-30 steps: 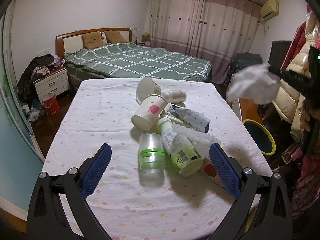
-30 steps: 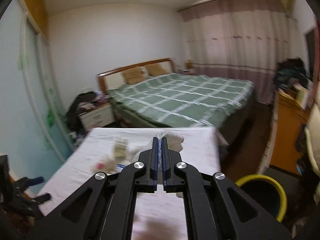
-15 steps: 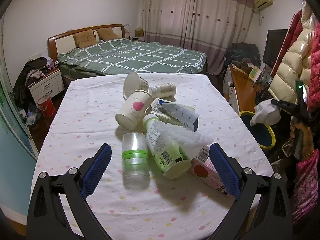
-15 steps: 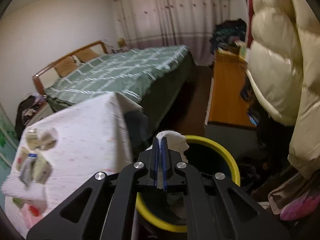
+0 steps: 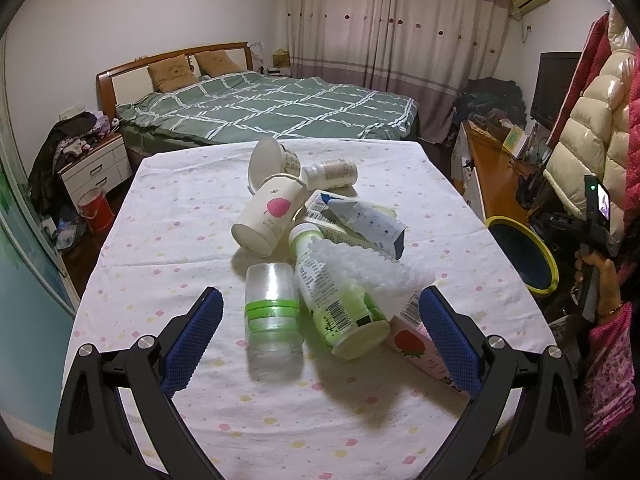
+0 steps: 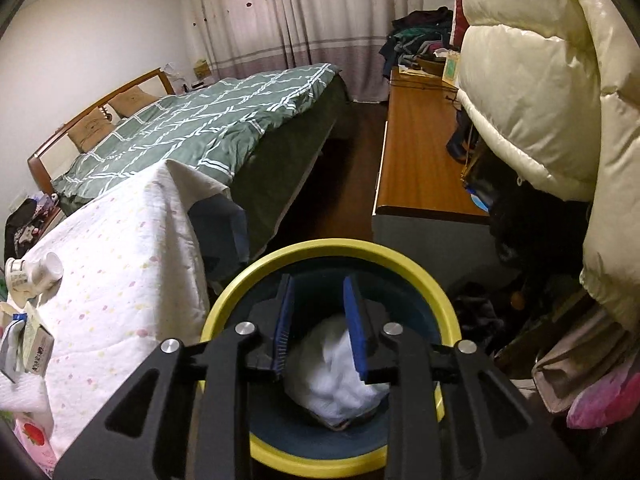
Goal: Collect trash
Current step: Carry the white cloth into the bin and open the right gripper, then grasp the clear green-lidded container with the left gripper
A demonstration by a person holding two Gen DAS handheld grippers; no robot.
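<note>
The right gripper (image 6: 320,328) is held over the bin (image 6: 240,280); its fingers have just been parted, with the tissue (image 6: 332,376) seen between them, inside the bin; the left gripper (image 5: 320,336) is held wide apart over trash (image 5: 320,248) on the worktop (image 5: 168,208).

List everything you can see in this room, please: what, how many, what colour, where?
table: one, white dotted cloth, in front of the bed
paper cups: two, white, lying mid-table
small bottle: one, white, behind the cups
clear cup: one, green band, on its side, near edge
green bottle: one, on its side beside the clear cup
pouch: one, blue-grey, on the pile
pink carton: one, under the pile
bin: one, yellow rim, on the floor beside the table
tissue: one, white wad, inside the bin
bed: one, green check cover
left hand-held gripper: open, over the pile
right hand-held gripper: jaws just opened, over the bin
</note>
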